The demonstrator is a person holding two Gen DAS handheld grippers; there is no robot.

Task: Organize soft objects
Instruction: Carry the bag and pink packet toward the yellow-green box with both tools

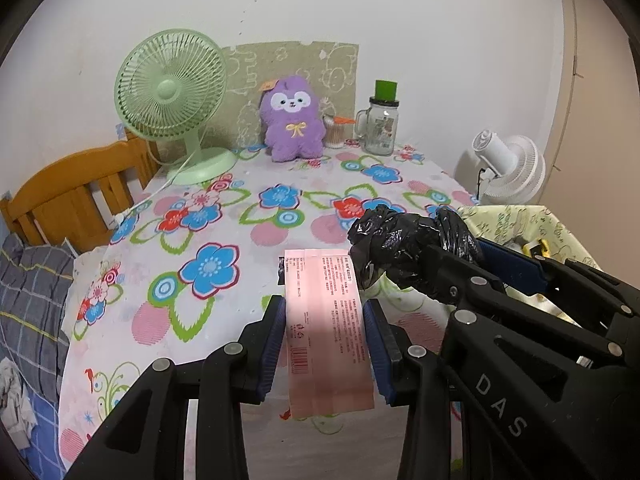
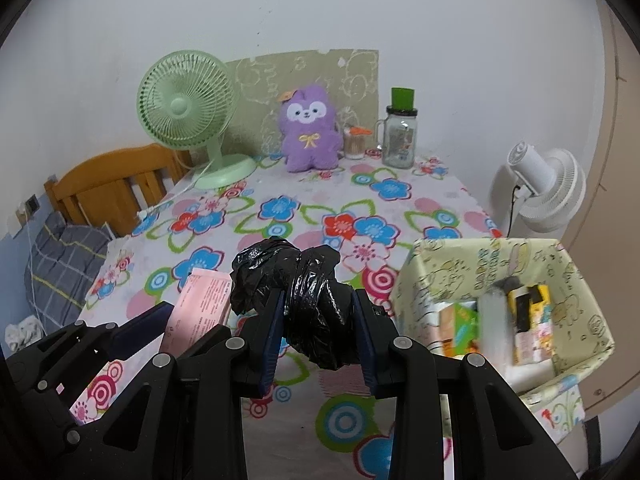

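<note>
Both grippers hold soft packs above the worktop's near edge.

The left gripper (image 1: 325, 344) has its jaws clamped on a pink packet (image 1: 326, 328); the right gripper (image 2: 316, 336) has its jaws clamped on a black plastic bundle (image 2: 304, 296). Only the right view looks into the patterned box (image 2: 440, 264) at the right edge, showing cartons inside. A purple plush (image 1: 292, 118) stands at the far edge.

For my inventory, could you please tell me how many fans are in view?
2: a green fan on the table's back left, and a white fan beyond its right edge. Others may be hidden.
</note>
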